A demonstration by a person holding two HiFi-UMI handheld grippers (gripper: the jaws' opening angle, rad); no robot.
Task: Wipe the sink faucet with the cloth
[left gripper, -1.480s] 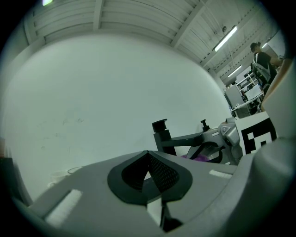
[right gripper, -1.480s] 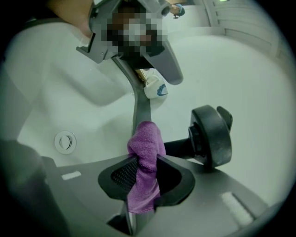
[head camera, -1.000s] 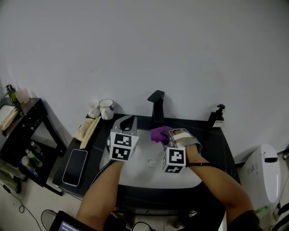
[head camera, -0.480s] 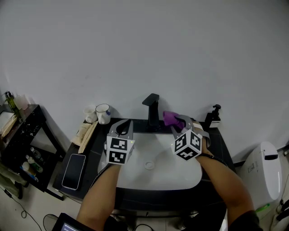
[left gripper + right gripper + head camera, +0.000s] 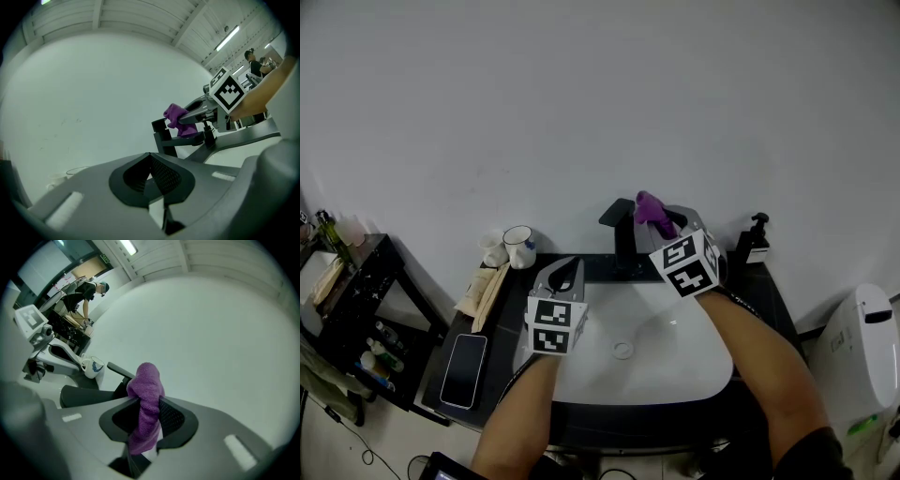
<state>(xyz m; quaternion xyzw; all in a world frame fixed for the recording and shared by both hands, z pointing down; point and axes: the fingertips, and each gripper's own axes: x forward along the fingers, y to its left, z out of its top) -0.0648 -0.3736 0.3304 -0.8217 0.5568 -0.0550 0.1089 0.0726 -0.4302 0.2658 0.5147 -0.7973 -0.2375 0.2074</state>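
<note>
A black faucet [image 5: 623, 234] stands at the back of a white sink [image 5: 675, 361]. My right gripper [image 5: 661, 221] is shut on a purple cloth [image 5: 650, 210], raised beside the faucet's top at its right. The right gripper view shows the cloth [image 5: 146, 404] pinched between the jaws, with the faucet [image 5: 119, 373] just behind it. My left gripper [image 5: 560, 274] hovers over the sink's left rim, shut with nothing in it. From the left gripper view, the faucet [image 5: 164, 138] and the cloth [image 5: 177, 117] show ahead.
On the black counter, two mugs [image 5: 511, 247] stand at the back left, a phone [image 5: 463, 369] lies at the front left and a soap dispenser [image 5: 757, 242] stands at the back right. A black side shelf [image 5: 347, 300] is at far left, a toilet [image 5: 862, 366] at right.
My right gripper has lifted the cloth from over the basin up and back to beside the faucet's top. The left gripper has barely moved.
</note>
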